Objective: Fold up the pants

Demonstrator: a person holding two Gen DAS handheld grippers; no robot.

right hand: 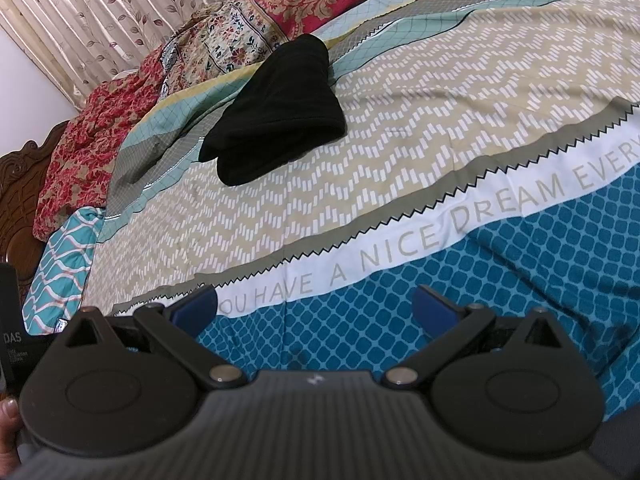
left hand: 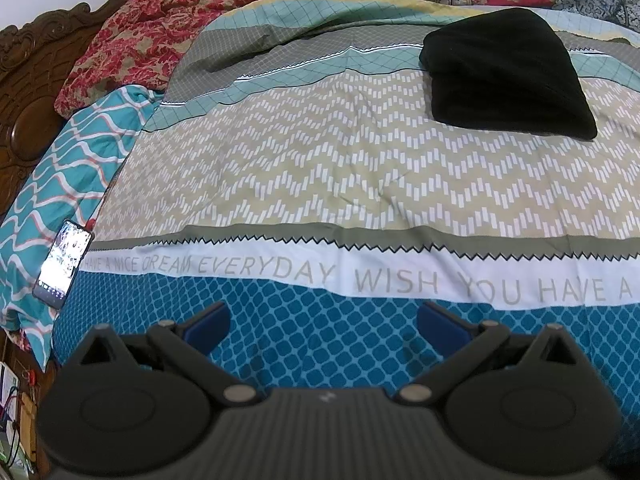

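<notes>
Patterned bedspread fills the space ahead of your claws, with a phone far left of the left claw. Both it and your right claw gape wide, holding nothing. Black pants lie folded in a compact bundle well ahead, with nothing between.

bedsheet white band: "HAVE A NICE DREAM EVERYDAY WISH YOU HAVE A" | black strap: "DAS"

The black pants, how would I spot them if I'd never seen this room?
Start from the bed's patterned bedspread with printed lettering. The black pants lie as a compact bundle on its beige zigzag band, towards the heaped floral quilts. They are the only plain, solid black thing among patterned fabrics.
</notes>
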